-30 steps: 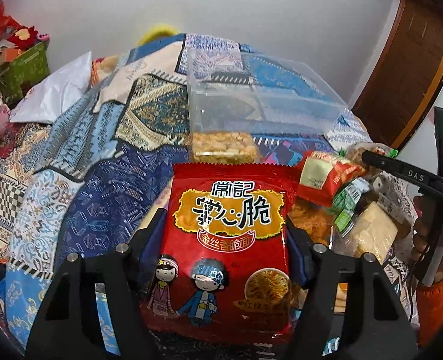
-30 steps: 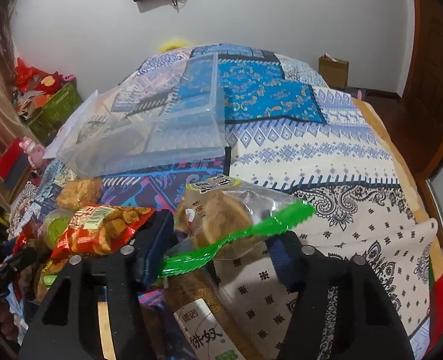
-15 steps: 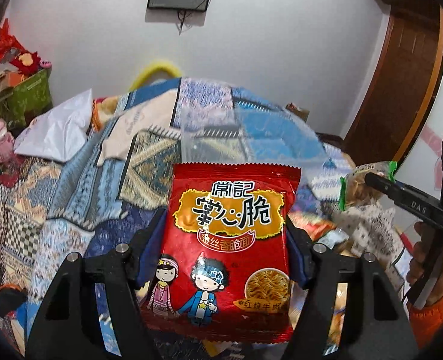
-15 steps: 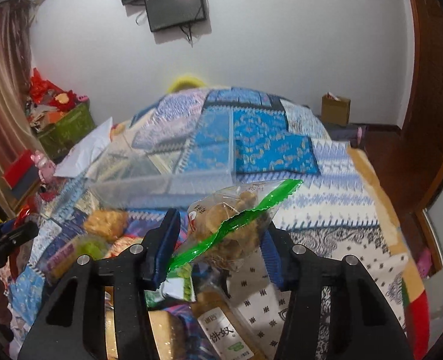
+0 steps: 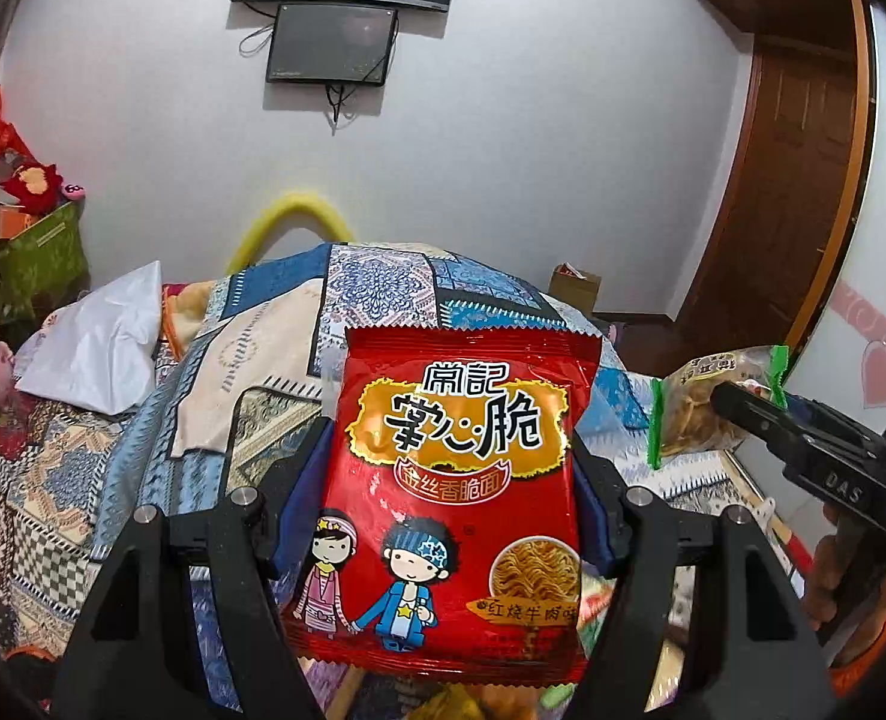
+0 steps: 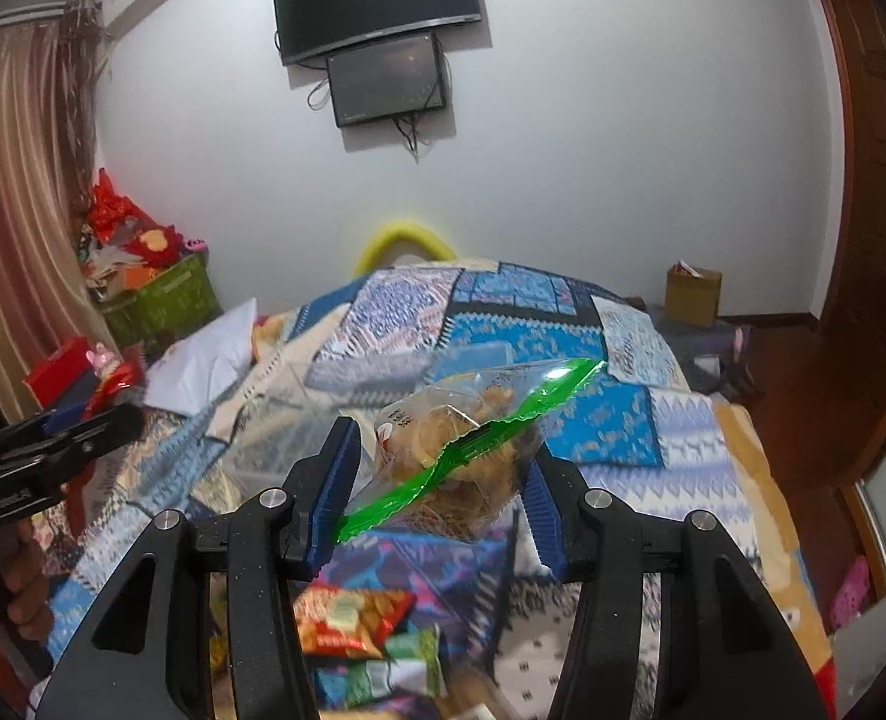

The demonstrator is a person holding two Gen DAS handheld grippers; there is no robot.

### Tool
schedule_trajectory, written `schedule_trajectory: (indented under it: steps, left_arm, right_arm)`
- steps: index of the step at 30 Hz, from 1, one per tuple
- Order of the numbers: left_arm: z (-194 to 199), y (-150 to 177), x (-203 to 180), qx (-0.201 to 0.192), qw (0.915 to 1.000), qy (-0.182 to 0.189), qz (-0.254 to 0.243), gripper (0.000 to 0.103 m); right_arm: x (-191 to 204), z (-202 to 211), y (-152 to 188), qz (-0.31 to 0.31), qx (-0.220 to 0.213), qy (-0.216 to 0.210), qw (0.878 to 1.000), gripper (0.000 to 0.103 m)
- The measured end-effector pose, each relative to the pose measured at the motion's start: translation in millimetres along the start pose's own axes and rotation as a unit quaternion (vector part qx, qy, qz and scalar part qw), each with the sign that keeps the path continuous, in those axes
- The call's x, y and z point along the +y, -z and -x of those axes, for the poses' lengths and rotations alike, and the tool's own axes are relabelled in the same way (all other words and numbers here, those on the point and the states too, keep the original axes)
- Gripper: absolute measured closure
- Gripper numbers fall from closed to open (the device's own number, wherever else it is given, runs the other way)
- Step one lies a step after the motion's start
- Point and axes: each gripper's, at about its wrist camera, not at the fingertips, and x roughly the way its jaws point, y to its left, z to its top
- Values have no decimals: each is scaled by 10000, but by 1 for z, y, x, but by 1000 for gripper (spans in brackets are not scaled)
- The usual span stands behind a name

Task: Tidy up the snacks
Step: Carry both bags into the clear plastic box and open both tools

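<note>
Red noodle packet with gold label panel, white characters and two cartoon figures; clear snack bag with green serrated seals; bed quilt – blue, white and cream geometric patchwork; black claws – blue pads.

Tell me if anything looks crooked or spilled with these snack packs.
Nothing spilled. The clear green-edged snack bag sits tilted in the right claw, held off-centre; the red noodle packet sits upright in the left claw.

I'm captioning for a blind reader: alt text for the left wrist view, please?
A red foil noodle-snack packet with two cartoon children is clamped between the left gripper's jaws, above a blue patchwork bedspread.
</note>
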Motion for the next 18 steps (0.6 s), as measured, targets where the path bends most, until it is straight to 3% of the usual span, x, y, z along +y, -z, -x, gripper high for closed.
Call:
schedule_trajectory:
  steps: [9, 18]
  left_arm:
    - [-53, -26, 8, 244, 9995, -61, 181, 34]
    - [-117, -26, 22, 662, 9965, -265, 441, 34]
  right_arm:
    - [3, -35, -20, -15, 26, -105, 9999, 55]
    - [8, -74, -22, 119, 327, -37, 9994, 55]
